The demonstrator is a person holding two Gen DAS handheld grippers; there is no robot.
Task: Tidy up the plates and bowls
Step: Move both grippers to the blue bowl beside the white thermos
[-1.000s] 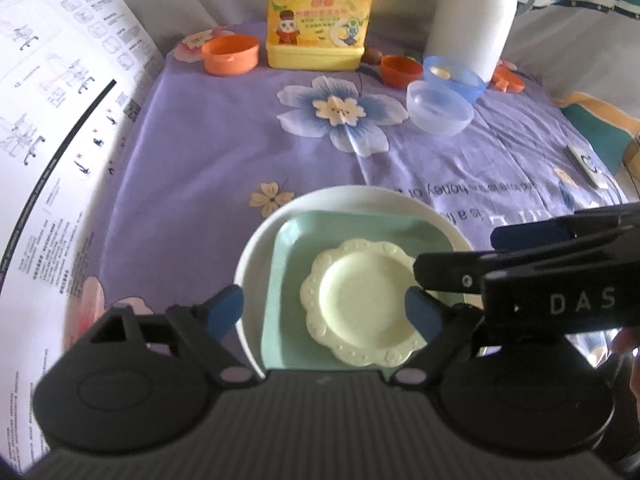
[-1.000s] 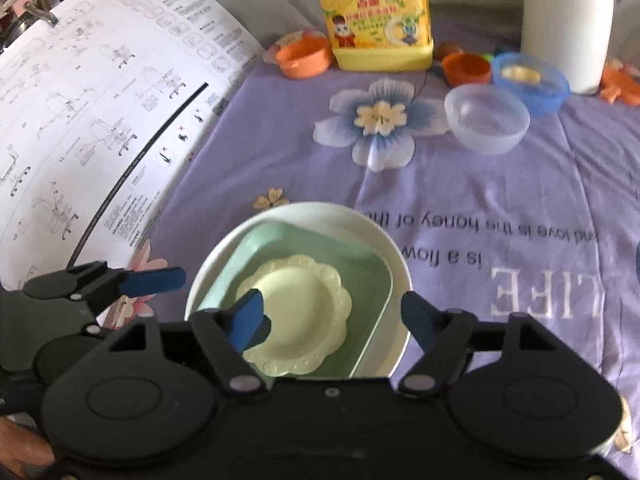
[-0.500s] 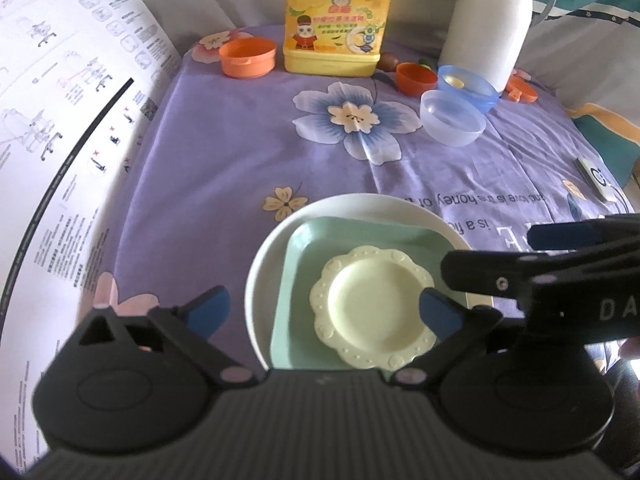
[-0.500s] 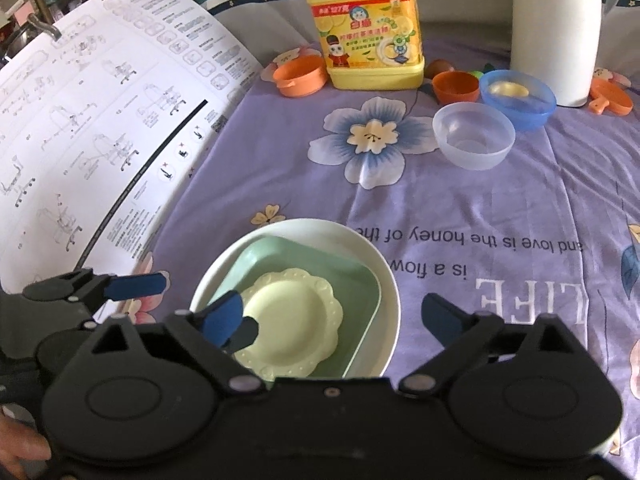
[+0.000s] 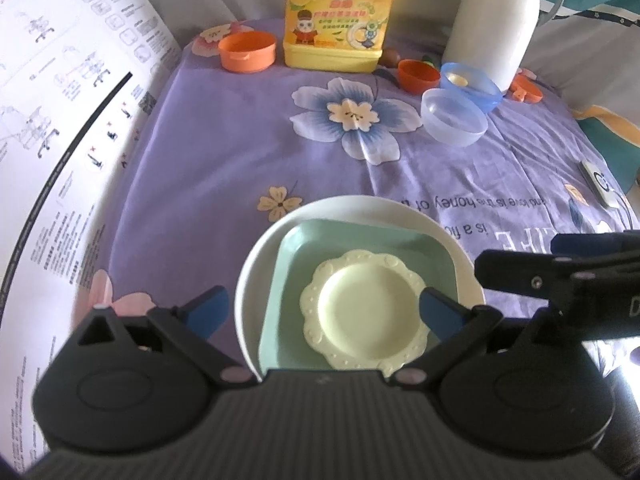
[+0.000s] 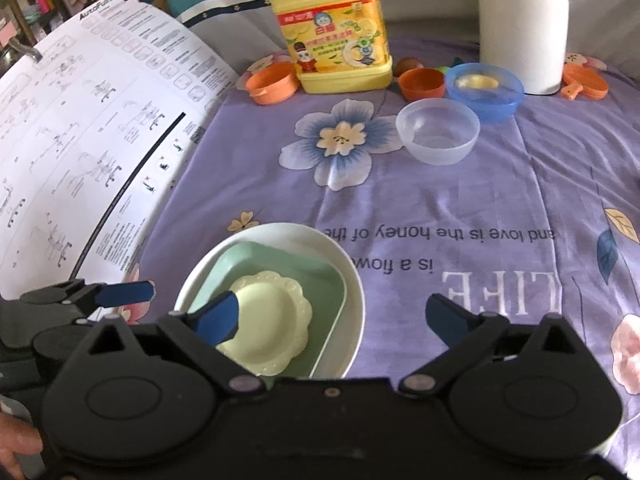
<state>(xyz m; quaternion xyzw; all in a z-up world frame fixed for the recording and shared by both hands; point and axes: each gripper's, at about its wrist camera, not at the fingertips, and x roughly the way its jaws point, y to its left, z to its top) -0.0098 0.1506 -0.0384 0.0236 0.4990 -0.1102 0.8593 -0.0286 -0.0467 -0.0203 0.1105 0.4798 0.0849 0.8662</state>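
A stack sits on the purple cloth near me: a white round plate (image 5: 360,210), a green square dish (image 5: 360,240) in it, and a small cream scalloped plate (image 5: 366,316) on top. The stack also shows in the right wrist view (image 6: 344,272). My left gripper (image 5: 324,312) is open and empty, hovering above the stack. My right gripper (image 6: 334,316) is open and empty, above the stack's right side. A clear bowl (image 6: 438,130) and a blue bowl (image 6: 484,90) stand at the far right.
A yellow detergent jug (image 6: 332,28) and a white thermos (image 6: 524,20) stand at the back. Orange cups (image 6: 272,88) (image 6: 422,82) and an orange scoop (image 6: 584,82) lie near them. A large printed sheet (image 6: 80,140) curls up on the left.
Both grippers have pulled back and risen away from the stack. The right gripper has opened wider. The stack has stayed in place.
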